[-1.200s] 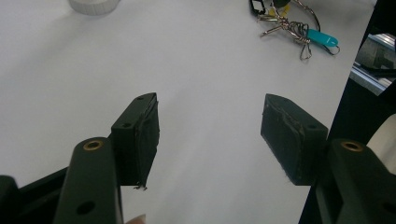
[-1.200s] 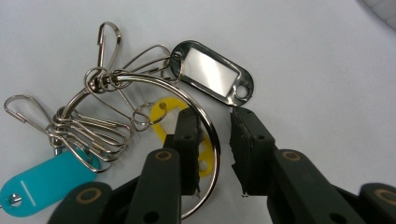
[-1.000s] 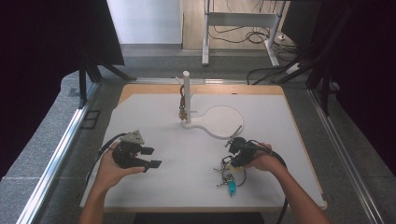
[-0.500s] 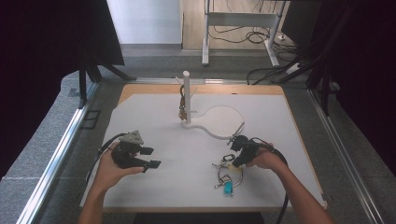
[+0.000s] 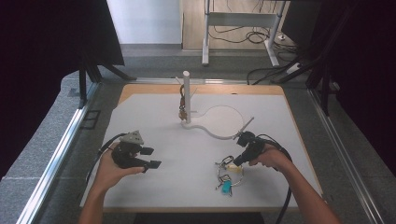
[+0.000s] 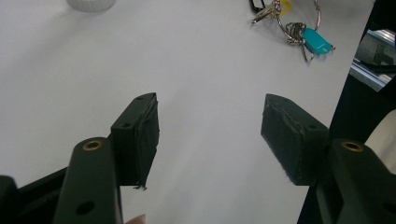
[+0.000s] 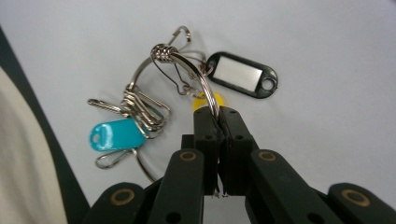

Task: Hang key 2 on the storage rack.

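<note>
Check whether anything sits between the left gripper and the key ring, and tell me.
Nothing visible does. The left gripper hangs open above bare white table, and the key ring lies across that open stretch, already pinched in the right gripper. The white post stand is further back, off that line.

One key ring (image 7: 205, 88), three tags, two grippers, one white stand (image 5: 187, 98).

1. We see a lab-like recording booth: black curtains (image 5: 42, 56) flank a white table (image 5: 154, 116).
2. Beyond the right gripper (image 5: 238, 161), cables (image 5: 243, 35) litter the grey floor (image 5: 154, 60).
</note>
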